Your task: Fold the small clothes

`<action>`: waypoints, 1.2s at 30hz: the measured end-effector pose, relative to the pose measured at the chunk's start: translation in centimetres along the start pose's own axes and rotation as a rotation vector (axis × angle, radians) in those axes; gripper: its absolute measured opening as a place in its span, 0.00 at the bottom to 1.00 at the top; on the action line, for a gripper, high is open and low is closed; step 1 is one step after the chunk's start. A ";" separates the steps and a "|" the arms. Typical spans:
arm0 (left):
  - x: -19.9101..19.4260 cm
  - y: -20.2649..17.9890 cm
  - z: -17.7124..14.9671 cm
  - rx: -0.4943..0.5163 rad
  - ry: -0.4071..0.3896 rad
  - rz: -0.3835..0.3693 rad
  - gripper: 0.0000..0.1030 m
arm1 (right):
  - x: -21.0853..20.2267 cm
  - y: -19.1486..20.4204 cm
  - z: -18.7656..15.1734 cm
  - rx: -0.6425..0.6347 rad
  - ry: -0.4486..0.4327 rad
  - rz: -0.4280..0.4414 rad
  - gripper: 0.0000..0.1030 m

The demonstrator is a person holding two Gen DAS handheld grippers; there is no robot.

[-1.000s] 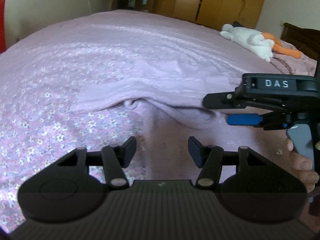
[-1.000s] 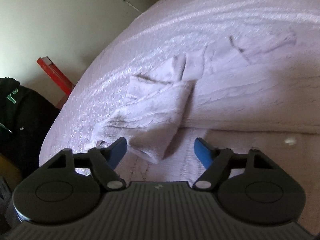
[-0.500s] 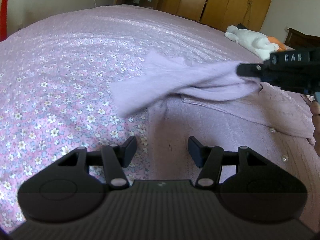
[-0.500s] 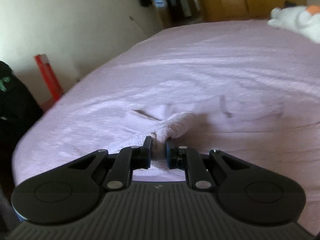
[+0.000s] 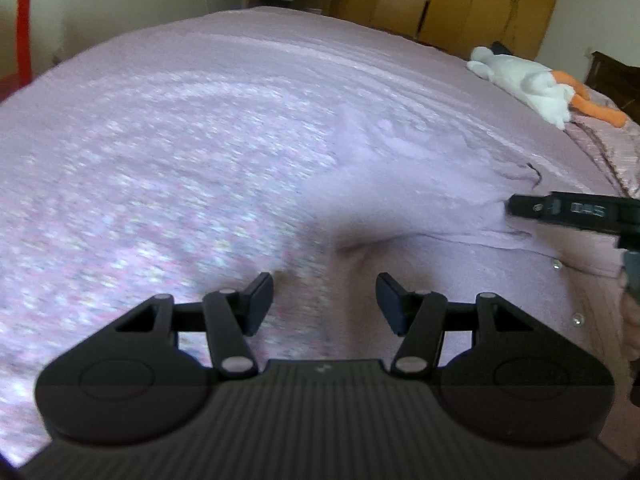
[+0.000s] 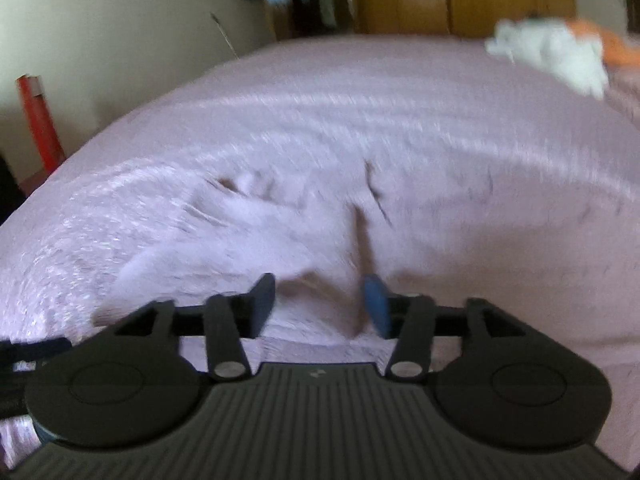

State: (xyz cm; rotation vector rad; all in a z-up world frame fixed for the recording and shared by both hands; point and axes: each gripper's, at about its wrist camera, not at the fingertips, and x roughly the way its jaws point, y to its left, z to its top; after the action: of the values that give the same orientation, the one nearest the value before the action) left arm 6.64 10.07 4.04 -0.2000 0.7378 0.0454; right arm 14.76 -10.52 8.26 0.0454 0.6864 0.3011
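Lilac knit cardigan [image 5: 420, 200] lies spread on bed [image 5: 180, 140], sleeve folded across body. Left gripper [image 5: 325, 300]: jaws wide, empty, hovering over cardigan's near edge. Right gripper [image 6: 320, 304]: jaws apart, fold of sleeve between them, contact unclear through blur. White plush toy [image 5: 524, 84] far right, well apart.
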 end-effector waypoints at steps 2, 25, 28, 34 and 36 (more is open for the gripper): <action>-0.6 0.5 0.4 0.012 0.004 0.029 0.57 | -1.7 1.5 0.0 -0.052 -0.031 0.021 0.69; -2.6 6.6 -0.7 -0.089 0.045 0.160 0.57 | 5.0 14.3 -3.3 -0.375 0.016 0.162 0.48; -2.6 6.3 -0.7 -0.077 0.044 0.159 0.57 | 4.4 13.0 -2.4 -0.298 -0.004 0.173 0.22; -2.5 5.7 -0.4 -0.072 0.039 0.130 0.57 | 2.3 8.7 0.7 -0.086 -0.084 0.210 0.17; -2.5 5.2 -0.2 -0.060 0.033 0.126 0.57 | 1.6 7.2 1.6 -0.034 -0.108 0.223 0.17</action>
State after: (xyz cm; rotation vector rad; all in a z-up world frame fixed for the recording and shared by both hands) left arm 4.12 15.23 4.74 -0.2117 0.7823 0.1842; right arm 15.08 -3.08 9.56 0.1056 0.5689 0.5207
